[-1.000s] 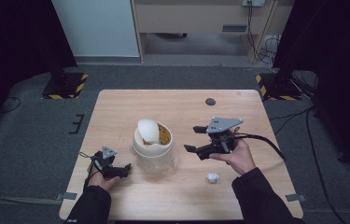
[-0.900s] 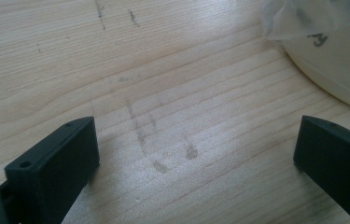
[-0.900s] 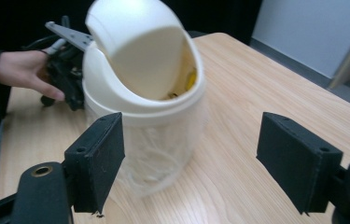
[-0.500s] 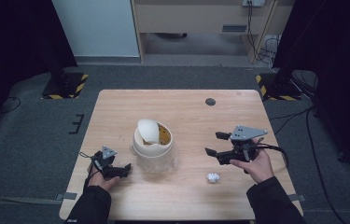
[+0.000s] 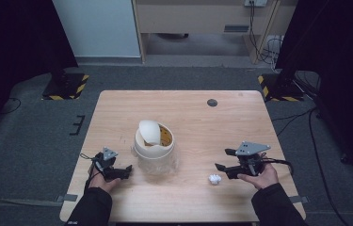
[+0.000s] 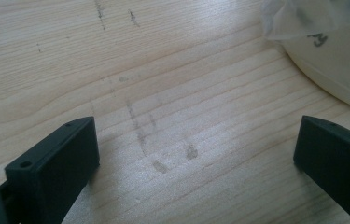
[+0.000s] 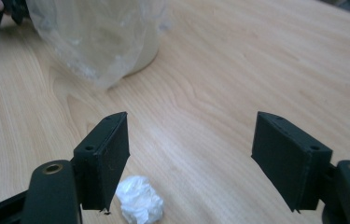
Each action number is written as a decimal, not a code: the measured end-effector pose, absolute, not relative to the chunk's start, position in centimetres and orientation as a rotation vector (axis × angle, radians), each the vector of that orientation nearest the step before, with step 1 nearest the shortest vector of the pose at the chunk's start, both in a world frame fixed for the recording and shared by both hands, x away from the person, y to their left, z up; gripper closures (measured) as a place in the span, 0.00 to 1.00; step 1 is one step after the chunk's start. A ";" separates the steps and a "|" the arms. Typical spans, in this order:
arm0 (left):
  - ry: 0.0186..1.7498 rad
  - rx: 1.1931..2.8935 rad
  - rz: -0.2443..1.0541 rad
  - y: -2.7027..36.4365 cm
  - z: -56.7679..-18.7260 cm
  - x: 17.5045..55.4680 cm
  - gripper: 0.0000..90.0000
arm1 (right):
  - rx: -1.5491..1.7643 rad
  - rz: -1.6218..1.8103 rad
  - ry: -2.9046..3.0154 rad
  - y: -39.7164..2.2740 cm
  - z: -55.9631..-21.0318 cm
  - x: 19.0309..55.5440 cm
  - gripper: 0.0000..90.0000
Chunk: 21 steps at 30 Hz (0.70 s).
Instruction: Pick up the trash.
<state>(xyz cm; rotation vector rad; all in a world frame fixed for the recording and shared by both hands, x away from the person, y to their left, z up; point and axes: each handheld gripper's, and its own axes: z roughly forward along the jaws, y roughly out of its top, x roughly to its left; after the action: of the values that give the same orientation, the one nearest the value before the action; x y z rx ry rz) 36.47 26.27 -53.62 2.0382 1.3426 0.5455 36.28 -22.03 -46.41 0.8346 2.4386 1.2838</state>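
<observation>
A small white bin (image 5: 153, 141) with a tilted swing lid and a clear plastic liner stands mid-table. A crumpled white paper ball (image 5: 215, 179) lies on the wood to its right, near the front edge. My right gripper (image 5: 225, 159) hovers open just right of the ball. In the right gripper view, the ball (image 7: 140, 200) sits low beside one of the wide-apart jaws of the right gripper (image 7: 191, 149), with the bin (image 7: 102, 37) beyond. My left gripper (image 5: 123, 170) rests open left of the bin. The left gripper view shows bare wood between the left gripper's (image 6: 196, 149) jaws and the bin's edge (image 6: 331, 60) at upper right.
The wooden table (image 5: 240, 122) has a dark round grommet (image 5: 212, 102) near its far right. Grey carpet surrounds the table, with black stand bases (image 5: 66, 84) and cables (image 5: 301, 127) on the floor.
My right gripper has moved away from the bin, to the right and toward the near edge, ending beside the paper ball. The left gripper has stayed put.
</observation>
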 end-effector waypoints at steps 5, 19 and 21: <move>1.342 2.039 0.545 26.3 -53.6 36.5 0.00 | 0.803 1.246 2.505 -21.5 -47.8 35.9 0.34; 1.342 2.039 0.545 26.3 -53.6 36.5 0.00 | 0.769 1.120 2.697 -20.0 -50.2 35.6 0.41; 1.342 2.039 0.545 26.3 -53.6 36.5 0.00 | 0.768 1.095 2.713 -20.1 -50.3 35.6 0.42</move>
<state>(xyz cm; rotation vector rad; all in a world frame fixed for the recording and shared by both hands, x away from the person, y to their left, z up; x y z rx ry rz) 36.46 26.27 -53.62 2.0391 1.3418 0.5451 35.61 -20.09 -50.30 0.7677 2.7125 1.0955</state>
